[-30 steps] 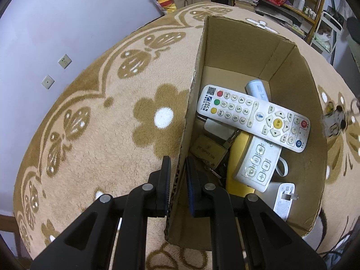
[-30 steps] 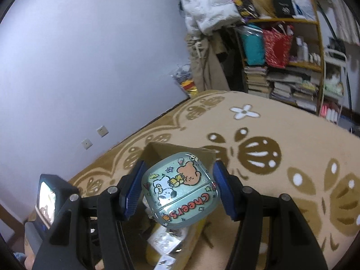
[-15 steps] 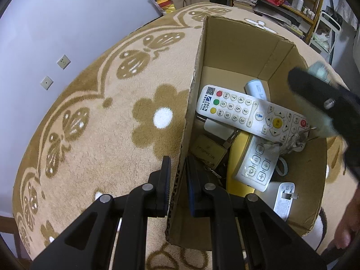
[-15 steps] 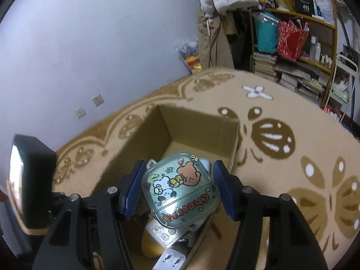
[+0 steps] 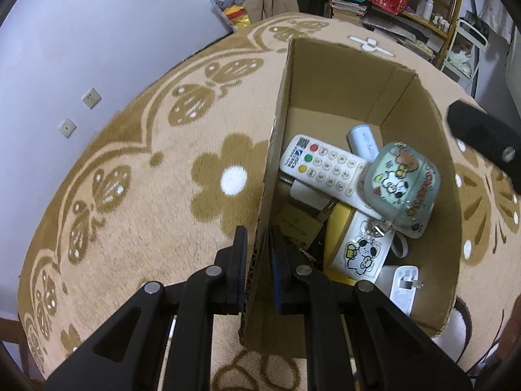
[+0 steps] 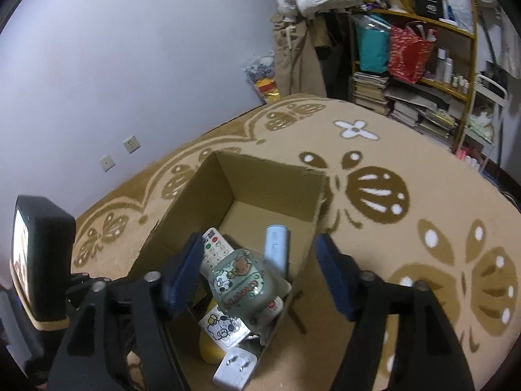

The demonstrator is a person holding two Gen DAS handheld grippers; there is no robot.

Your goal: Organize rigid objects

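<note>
Cardboard box (image 5: pixel 342 97) wall clenched by our left hand-held gripper (image 5: pixel 257 260), steadying it; our right hand-held gripper (image 6: pixel 257 277) opening, case (image 6: pixel 247 283) released below into box.

We see a cardboard box (image 5: pixel 420 104) on the rug (image 5: pixel 162 176). Inside, the cartoon case (image 5: pixel 402 185) lies on a remote (image 5: pixel 320 169), with a tube (image 5: pixel 363 141) behind both. A padlock (image 5: pixel 294 226) sits near the left wall and a charger plug (image 5: pixel 403 285) at the near right corner.
</note>
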